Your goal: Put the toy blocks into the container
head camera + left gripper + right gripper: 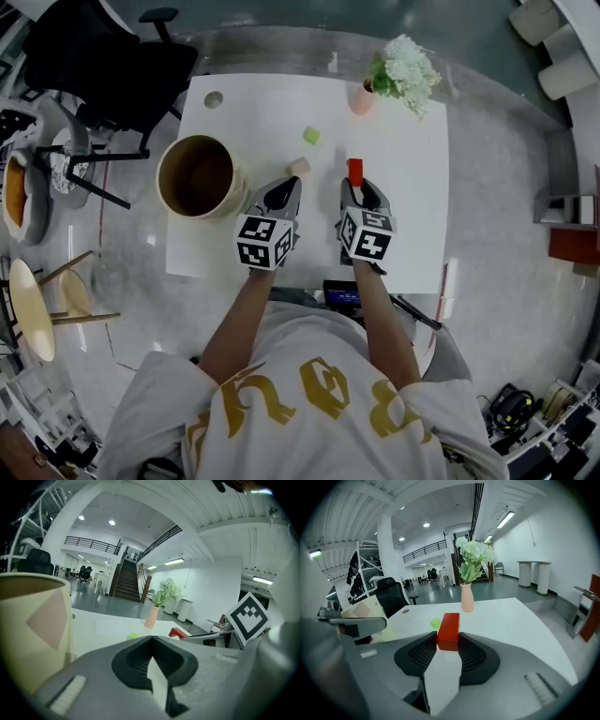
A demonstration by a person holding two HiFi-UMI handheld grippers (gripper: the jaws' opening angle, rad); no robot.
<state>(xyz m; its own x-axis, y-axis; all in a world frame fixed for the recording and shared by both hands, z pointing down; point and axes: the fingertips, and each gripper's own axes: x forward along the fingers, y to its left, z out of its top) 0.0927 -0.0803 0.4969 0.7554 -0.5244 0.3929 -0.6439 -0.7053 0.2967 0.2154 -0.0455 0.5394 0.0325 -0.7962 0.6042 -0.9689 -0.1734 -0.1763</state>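
A red block (355,170) (448,630) is clamped between the tips of my right gripper (358,185) (448,642), which is shut on it near the table's middle. My left gripper (288,185) (151,638) is beside it with its jaws shut together and nothing between them. A beige block (299,168) lies just beyond the left gripper's tips. A green block (311,136) (436,623) (133,635) rests farther back. The round tan container (197,176) (33,630) (365,609) stands open-topped at the table's left edge, to the left of the left gripper.
A pink vase with white flowers (364,97) (467,597) stands at the back of the white table (403,216). A small round hole (214,99) marks the back left corner. An office chair (103,56) and stools (37,309) stand left of the table.
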